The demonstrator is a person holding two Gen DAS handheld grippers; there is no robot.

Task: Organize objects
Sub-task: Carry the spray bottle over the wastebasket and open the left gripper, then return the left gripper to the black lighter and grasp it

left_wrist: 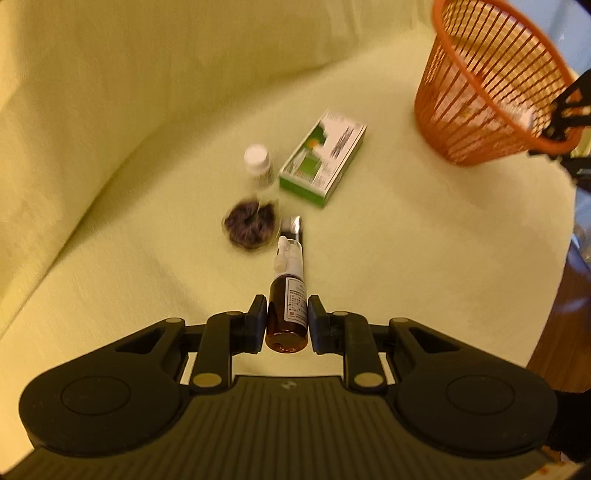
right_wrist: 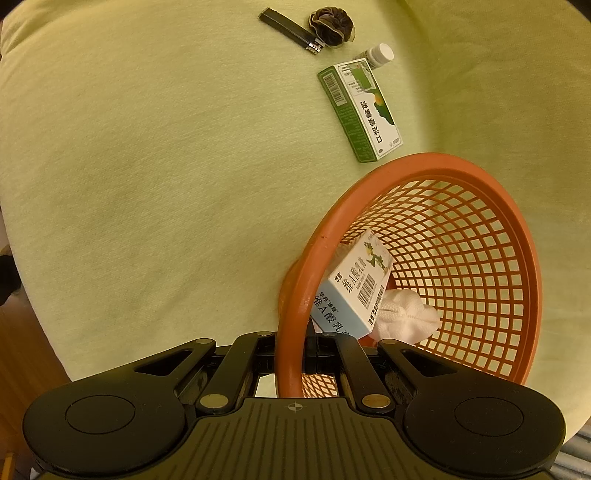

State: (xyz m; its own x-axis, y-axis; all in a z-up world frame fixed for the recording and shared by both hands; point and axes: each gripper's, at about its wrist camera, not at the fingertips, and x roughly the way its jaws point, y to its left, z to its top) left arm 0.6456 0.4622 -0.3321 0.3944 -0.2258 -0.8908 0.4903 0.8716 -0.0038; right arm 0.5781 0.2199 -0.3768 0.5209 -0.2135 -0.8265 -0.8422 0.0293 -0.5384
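My left gripper (left_wrist: 287, 322) is shut on a brown spray bottle (left_wrist: 287, 306) with a white nozzle, held up above the yellow-green cloth. Below it lie a dark scrunchie (left_wrist: 250, 227), a white-capped bottle (left_wrist: 258, 162), a green-and-white box (left_wrist: 323, 162) and a black stick (left_wrist: 294, 224), partly hidden by the nozzle. My right gripper (right_wrist: 295, 354) is shut on the near rim of the orange mesh basket (right_wrist: 509, 236). In the left wrist view the basket (left_wrist: 480, 85) stands tilted at the upper right, with the right gripper (left_wrist: 557, 125) on its rim.
Inside the basket lie a blue-and-white box (right_wrist: 351, 288) and a crumpled white cloth (right_wrist: 406, 317). The green box (right_wrist: 360, 110), small bottle (right_wrist: 378, 55), scrunchie (right_wrist: 332, 26) and black stick (right_wrist: 290, 31) lie beyond the basket. A brown wooden floor (right_wrist: 26, 354) shows past the cloth's left edge.
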